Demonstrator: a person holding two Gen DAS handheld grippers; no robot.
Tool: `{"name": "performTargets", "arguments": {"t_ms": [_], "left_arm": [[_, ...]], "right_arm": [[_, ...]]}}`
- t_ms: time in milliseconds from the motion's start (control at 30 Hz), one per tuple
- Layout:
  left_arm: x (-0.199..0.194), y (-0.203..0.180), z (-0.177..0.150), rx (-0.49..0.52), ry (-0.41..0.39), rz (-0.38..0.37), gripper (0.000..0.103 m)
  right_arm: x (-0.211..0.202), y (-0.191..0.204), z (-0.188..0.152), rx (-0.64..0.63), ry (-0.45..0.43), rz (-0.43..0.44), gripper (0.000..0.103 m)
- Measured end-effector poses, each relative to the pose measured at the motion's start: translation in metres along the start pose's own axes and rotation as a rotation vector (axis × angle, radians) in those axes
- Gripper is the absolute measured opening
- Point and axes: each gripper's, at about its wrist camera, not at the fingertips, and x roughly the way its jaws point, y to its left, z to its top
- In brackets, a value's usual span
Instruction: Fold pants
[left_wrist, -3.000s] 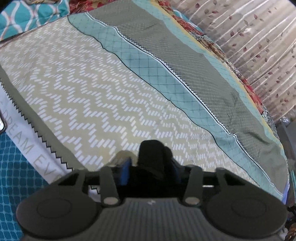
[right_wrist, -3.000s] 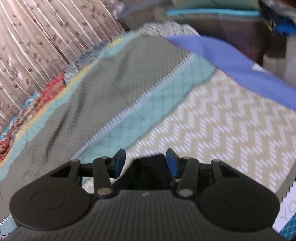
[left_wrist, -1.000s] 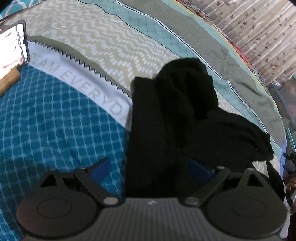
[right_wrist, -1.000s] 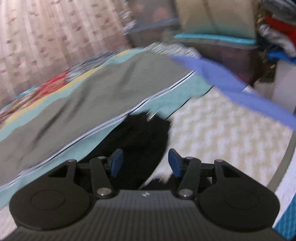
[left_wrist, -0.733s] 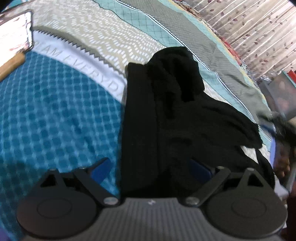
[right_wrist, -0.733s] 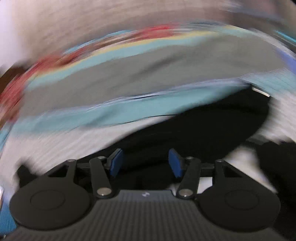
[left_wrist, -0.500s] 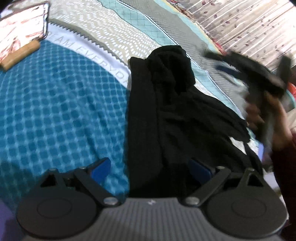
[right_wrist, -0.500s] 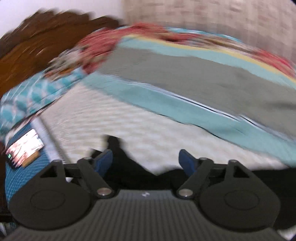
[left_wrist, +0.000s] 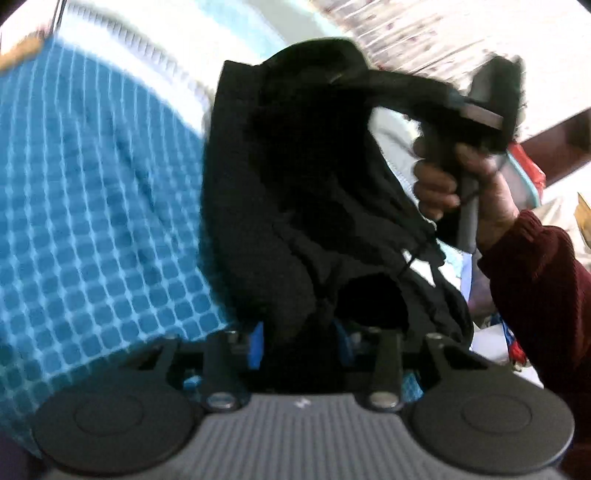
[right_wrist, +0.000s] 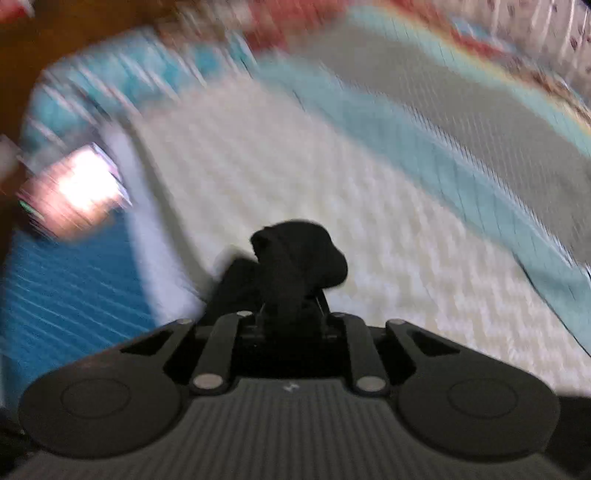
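Black pants (left_wrist: 295, 206) lie bunched on the bed in the left wrist view. My left gripper (left_wrist: 299, 345) is at their near edge, its jaws closing, and the blue pads (left_wrist: 256, 345) press black cloth between them. Held by a hand (left_wrist: 443, 184) at the upper right, my right gripper (left_wrist: 369, 83) reaches over the far end of the pants and lifts a fold. In the blurred right wrist view a wad of the pants (right_wrist: 299, 254) bulges out of my right gripper (right_wrist: 291, 314), whose jaws are closing on it. The cloth hides that gripper's pads.
The bed carries a blue checked cover (left_wrist: 92, 221) on the left and cream zigzag and teal bands (right_wrist: 369, 206) further off. A lit phone (right_wrist: 74, 188) lies at the left. A maroon sleeve (left_wrist: 535, 295) fills the right side. Curtains (left_wrist: 424, 37) hang behind.
My left jaws have gone from wide to tight on the near edge of the pants. The right gripper swung across to the far end, closed on the cloth and raised it.
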Motion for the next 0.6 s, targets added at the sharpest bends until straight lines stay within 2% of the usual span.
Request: {"name": "performTargets", "arguments": {"t_ms": [33,100,133,167,200,233,267,300,367,433,500,600], "left_arm": [[-0.01,-0.002,-0.006,0.025,-0.032,0.004,0.034],[-0.027,-0.006,-0.012,0.069,-0.088,0.032,0.034],[-0.035,-0.008,-0.017,0.103,-0.118,0.071,0.034],[-0.04,-0.011,-0.023,0.14,-0.144,0.113,0.034],[-0.044,-0.013,-0.028,0.172,-0.162,0.155,0.034],[-0.044,-0.013,-0.032,0.184,-0.159,0.188,0.035],[-0.041,-0.012,-0.035,0.172,-0.135,0.221,0.039],[-0.037,-0.009,-0.036,0.148,-0.111,0.242,0.044],[-0.034,-0.002,-0.04,0.097,-0.076,0.251,0.05],[-0.037,0.0,-0.037,0.083,-0.067,0.241,0.058],[-0.044,0.005,-0.036,0.051,-0.061,0.209,0.084],[-0.062,0.023,-0.031,-0.045,-0.065,0.128,0.096]], "right_arm": [[-0.017,-0.006,0.01,0.048,-0.08,0.039,0.019],[-0.028,-0.019,0.03,0.13,-0.169,0.064,0.02],[-0.026,-0.025,0.037,0.173,-0.209,0.061,0.021],[-0.019,-0.031,0.039,0.207,-0.23,0.037,0.027],[-0.008,-0.033,0.04,0.25,-0.239,-0.017,0.041],[0.007,-0.033,0.039,0.288,-0.23,-0.102,0.047],[0.021,-0.031,0.036,0.308,-0.207,-0.18,0.065],[0.036,-0.029,0.033,0.323,-0.175,-0.253,0.075],[0.052,-0.029,0.024,0.356,-0.125,-0.337,0.075],[0.047,-0.032,0.012,0.392,-0.123,-0.363,0.075],[0.022,-0.034,-0.005,0.405,-0.147,-0.373,0.075],[-0.032,-0.049,-0.04,0.46,-0.182,-0.383,0.075]]}}
